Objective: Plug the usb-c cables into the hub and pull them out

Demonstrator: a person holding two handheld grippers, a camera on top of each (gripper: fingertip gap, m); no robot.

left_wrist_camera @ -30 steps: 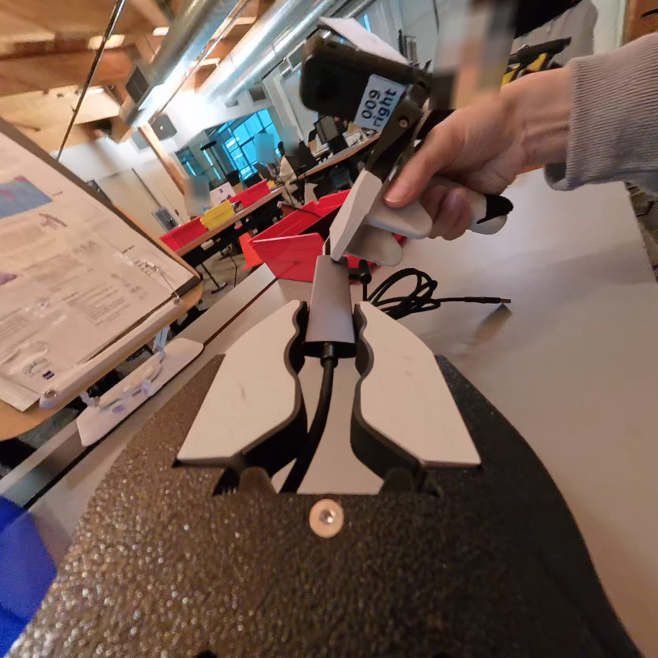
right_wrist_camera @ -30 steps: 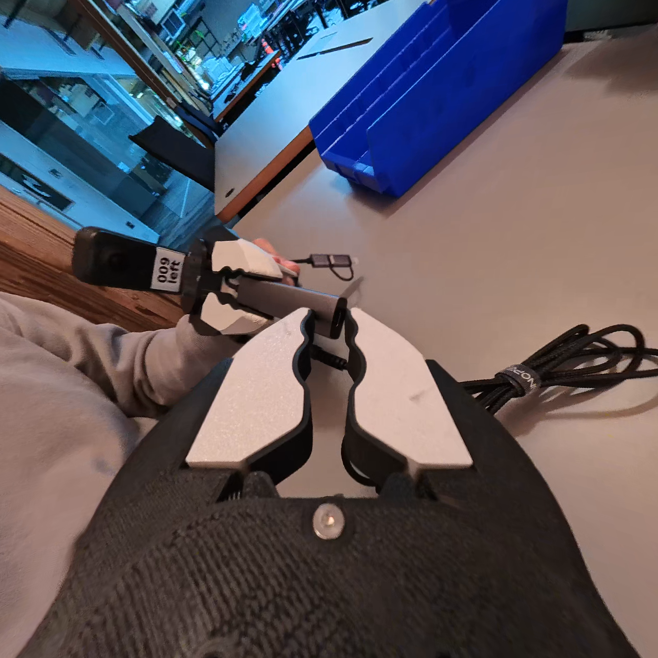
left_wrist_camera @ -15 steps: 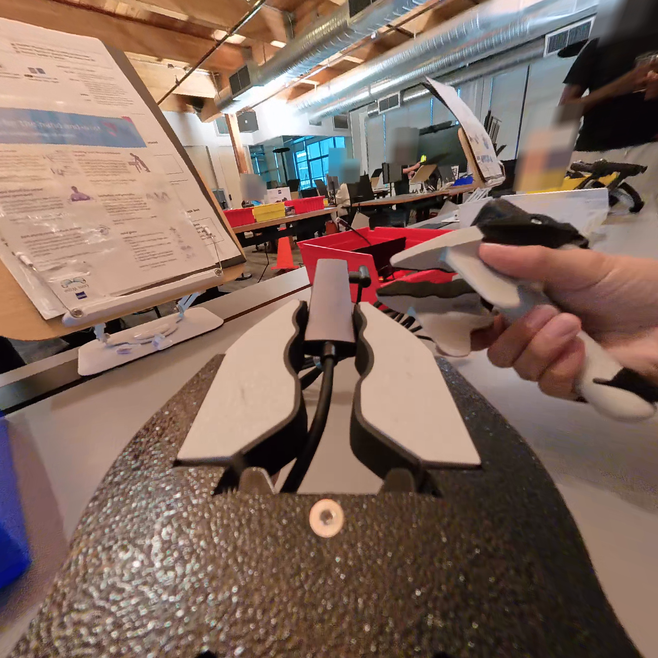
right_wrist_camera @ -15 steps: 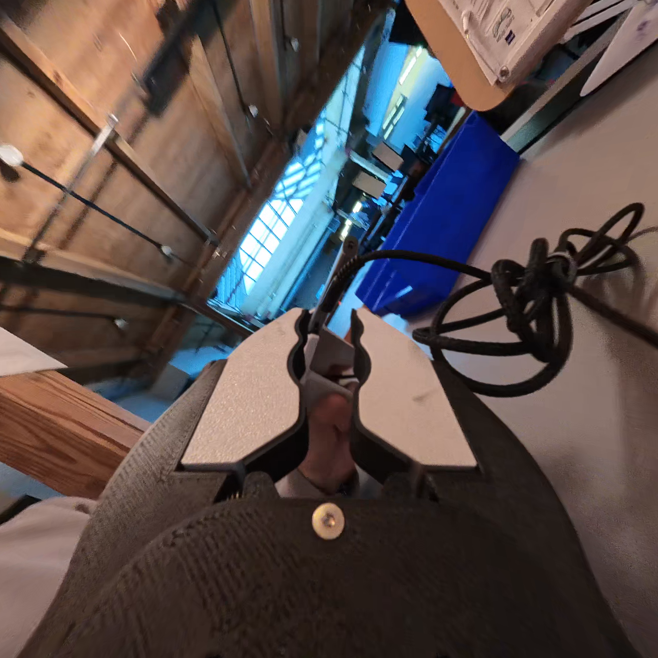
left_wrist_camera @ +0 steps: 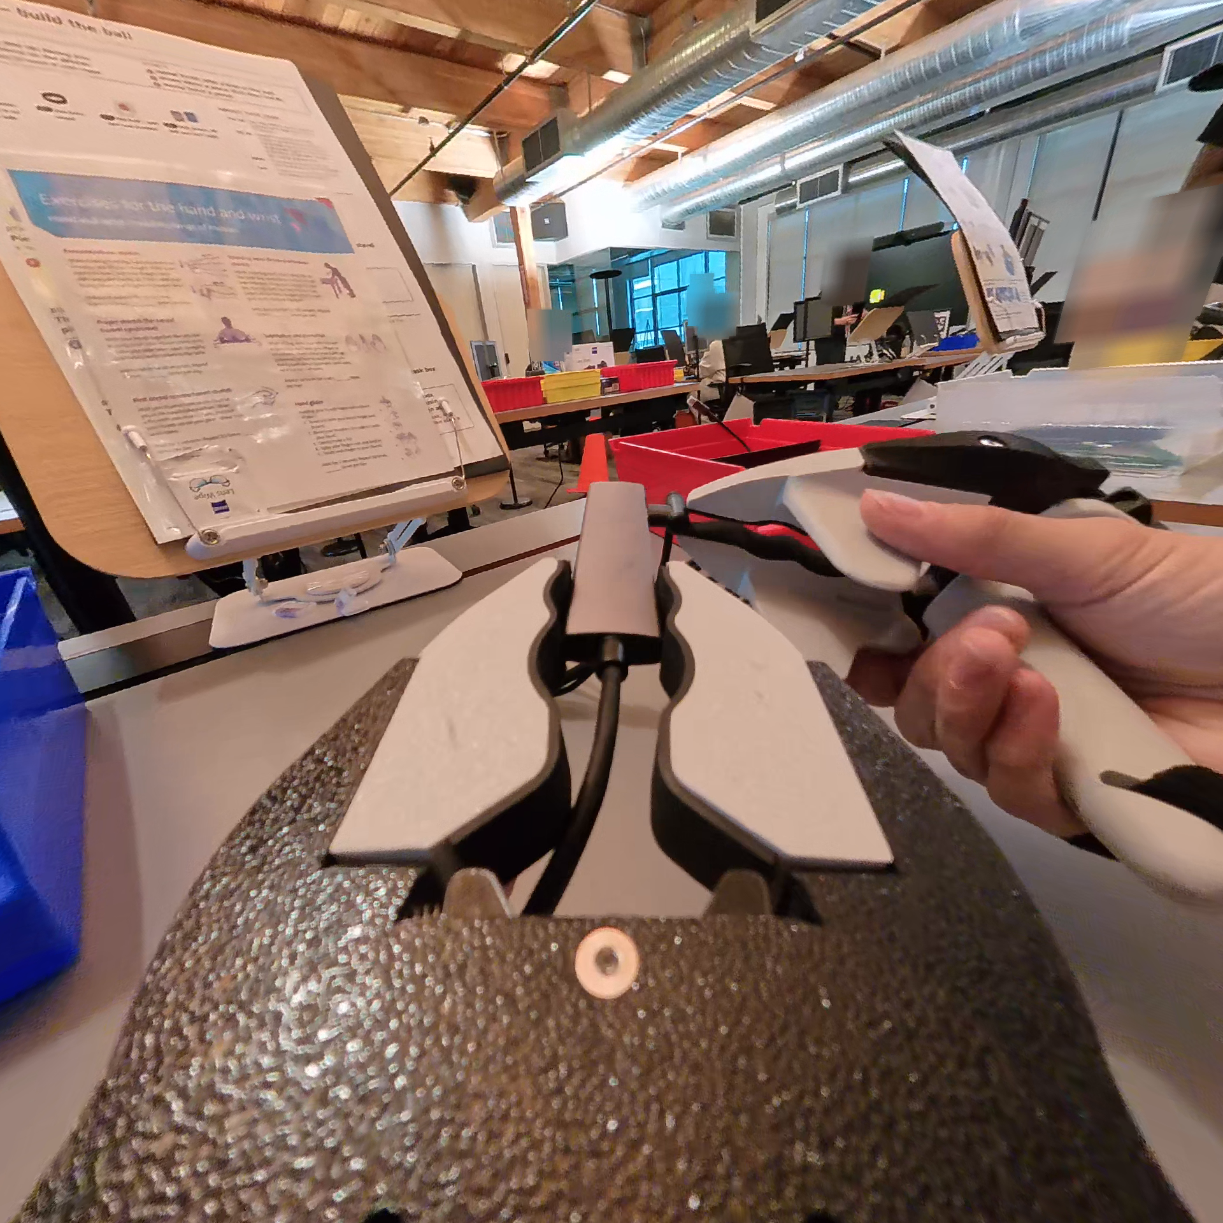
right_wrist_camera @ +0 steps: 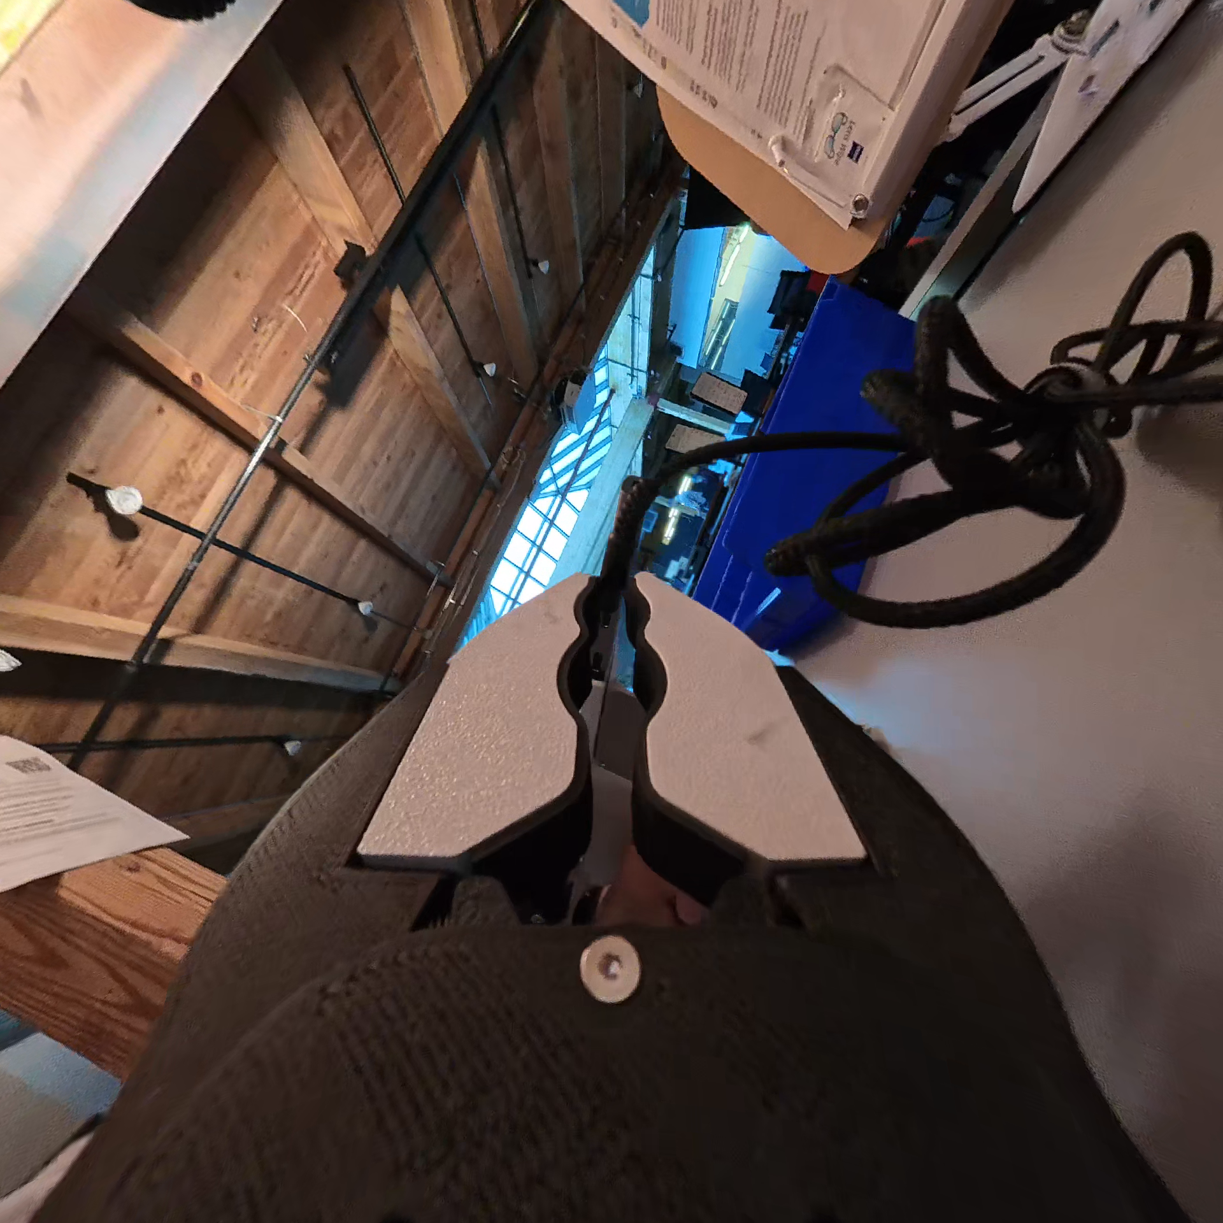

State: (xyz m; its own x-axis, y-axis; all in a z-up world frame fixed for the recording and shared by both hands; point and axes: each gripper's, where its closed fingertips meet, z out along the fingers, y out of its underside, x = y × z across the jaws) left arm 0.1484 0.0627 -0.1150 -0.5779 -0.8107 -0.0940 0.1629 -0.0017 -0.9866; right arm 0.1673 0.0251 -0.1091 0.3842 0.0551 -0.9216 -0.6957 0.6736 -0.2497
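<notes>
My left gripper (left_wrist_camera: 612, 570) is shut on the grey hub (left_wrist_camera: 612, 549) and holds it above the table, the hub's own black lead trailing back between the fingers. My right gripper (left_wrist_camera: 695, 524) comes in from the right, held by a hand. It is shut on the black braided usb-c cable (left_wrist_camera: 761, 539) just behind its plug (left_wrist_camera: 672, 506), which meets the hub's right side. In the right wrist view my right gripper (right_wrist_camera: 612, 586) has its pads pressed on the cable (right_wrist_camera: 622, 529), with the hub (right_wrist_camera: 612, 728) seen below them.
The rest of the cable lies coiled (right_wrist_camera: 1032, 430) on the grey table (right_wrist_camera: 1059, 728). A blue bin (right_wrist_camera: 814, 463) stands at the table's edge, also at the left (left_wrist_camera: 33, 794). A document stand (left_wrist_camera: 231, 298) and a red bin (left_wrist_camera: 681, 456) stand behind the hub. My right fingertips sit around 5 cm from my left ones.
My right gripper moved from the hub's far end to its right side, stood open around the cable, and has now closed on it. My left gripper tilted up, still gripping the hub.
</notes>
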